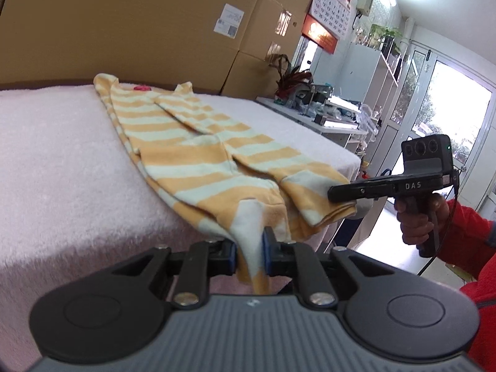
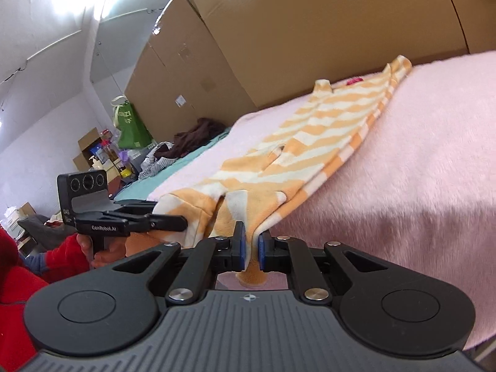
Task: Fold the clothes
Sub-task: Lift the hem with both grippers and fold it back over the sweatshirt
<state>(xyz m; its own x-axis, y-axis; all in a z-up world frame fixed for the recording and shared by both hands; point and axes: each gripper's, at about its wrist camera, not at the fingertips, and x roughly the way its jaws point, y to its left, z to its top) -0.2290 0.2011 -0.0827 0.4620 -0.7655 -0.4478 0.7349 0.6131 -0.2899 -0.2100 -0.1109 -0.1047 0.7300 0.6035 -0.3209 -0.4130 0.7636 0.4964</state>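
Observation:
An orange-and-white striped garment (image 1: pixel 198 142) lies lengthwise on the pink fleece cover (image 1: pixel 55 161), its legs toward me and its sleeves folded in. My left gripper (image 1: pixel 250 248) is shut on the hem of one leg, the cloth pinched between the blue pads. My right gripper (image 2: pixel 251 249) is shut on the other leg's hem. Each gripper shows in the other's view: the right gripper (image 1: pixel 333 193) clamps the far leg's end, and the left gripper (image 2: pixel 183 223) pinches the leg beside mine. Both hems are lifted slightly off the near edge of the striped garment (image 2: pixel 310 142).
Large cardboard boxes (image 1: pixel 139 24) stand right behind the table. A desk with a plant (image 1: pixel 291 80) and clutter lies to the right, glass doors beyond. A dark clothes pile (image 2: pixel 198 136) and a green bag (image 2: pixel 130 127) sit at the left end. A person's red sleeve (image 1: pixel 471 232) is close.

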